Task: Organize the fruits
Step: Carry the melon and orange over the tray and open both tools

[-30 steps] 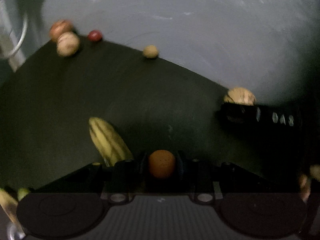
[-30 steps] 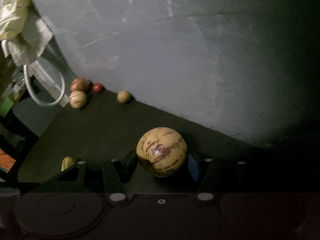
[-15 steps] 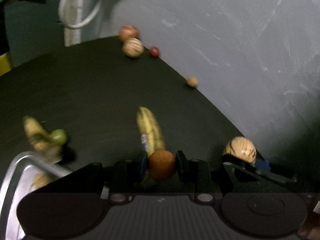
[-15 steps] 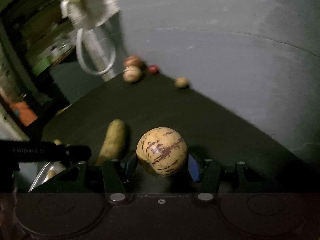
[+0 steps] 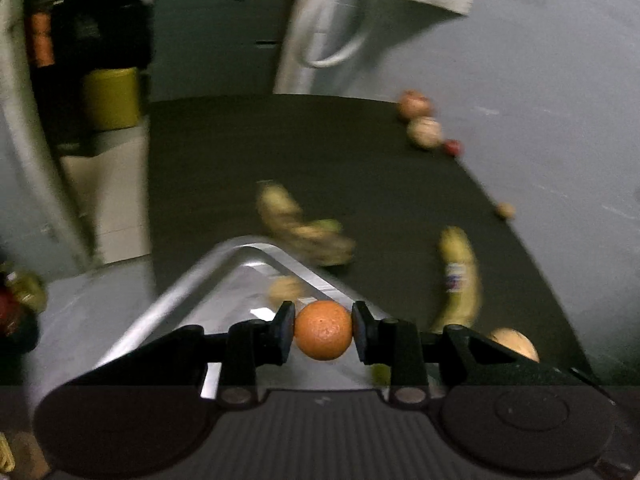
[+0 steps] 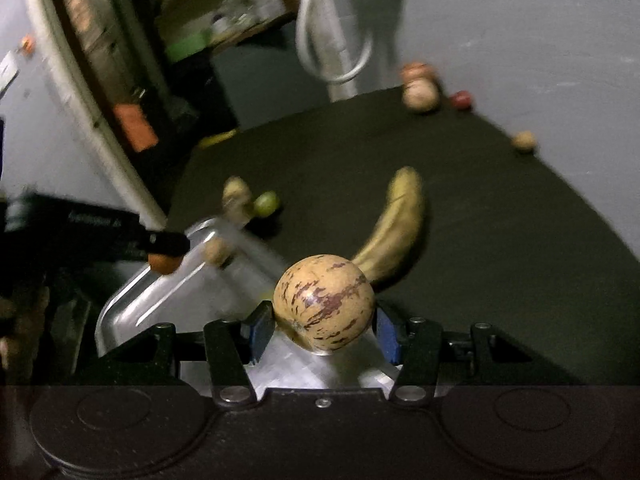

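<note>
Fruits are in both grippers right now, one in each. The left gripper [image 5: 323, 330] has its two fingers pressed on a small orange [image 5: 323, 330], which sits right between the pads. The right gripper [image 6: 324, 326] is squeezed around a bigger round fruit, a yellow pepino melon [image 6: 324, 302] with purple stripes.

What matters most is where the metal tray [image 5: 208, 276] is. In the left wrist view the tray lies straight under the orange, with its rounded corner just ahead. In the right wrist view the tray's shiny floor [image 6: 192, 280] shows under the melon and off to the left. So both fruits hang above the tray, and I think the way to go is down, not sideways.

One small tan fruit [image 6: 217, 251] already lies inside the tray, near the far corner. The orange is close to it, so it should come down beside it, not on it.

Other fruit waits on the dark table [image 6: 520, 260]: a banana [image 6: 394, 226] just past the tray, pointing away from the right gripper, and more round ones by the far wall.
</note>
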`<state>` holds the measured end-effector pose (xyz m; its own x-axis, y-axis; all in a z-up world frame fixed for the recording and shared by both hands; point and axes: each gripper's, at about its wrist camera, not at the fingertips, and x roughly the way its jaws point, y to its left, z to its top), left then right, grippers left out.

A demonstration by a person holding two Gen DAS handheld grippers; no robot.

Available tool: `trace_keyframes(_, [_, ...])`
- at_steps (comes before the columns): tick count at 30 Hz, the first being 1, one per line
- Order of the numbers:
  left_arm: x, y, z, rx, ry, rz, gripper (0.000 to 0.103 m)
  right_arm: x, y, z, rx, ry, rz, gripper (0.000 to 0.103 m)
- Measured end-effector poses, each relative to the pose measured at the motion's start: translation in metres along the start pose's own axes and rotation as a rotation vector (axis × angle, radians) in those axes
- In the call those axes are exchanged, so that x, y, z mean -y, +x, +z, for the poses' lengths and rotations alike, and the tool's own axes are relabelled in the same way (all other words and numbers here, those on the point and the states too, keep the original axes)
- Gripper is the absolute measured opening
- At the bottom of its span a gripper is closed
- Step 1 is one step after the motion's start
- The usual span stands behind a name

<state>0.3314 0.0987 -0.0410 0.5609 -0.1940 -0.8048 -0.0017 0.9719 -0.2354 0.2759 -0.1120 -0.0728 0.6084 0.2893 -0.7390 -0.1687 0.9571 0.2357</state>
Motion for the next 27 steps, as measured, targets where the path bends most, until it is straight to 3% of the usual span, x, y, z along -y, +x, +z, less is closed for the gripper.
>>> trace_keyframes(5, [-0.034,-0.007,-0.010,0.002,-0.058,0.057,0.033,-0.030,0.011,-0.009,-0.053,-0.087,0.034,0.055])
trace_keyframes(10, [-0.049,-0.006,-0.023,-0.017,-0.088,0.068,0.033,-0.047,0.017,-0.018,-0.084,-0.135,0.037,0.055])
trace_keyframes(27, [-0.055,0.001,-0.045,-0.084,-0.026,0.098,0.034,-0.066,0.018,-0.032,-0.101,-0.159,-0.019,0.056])
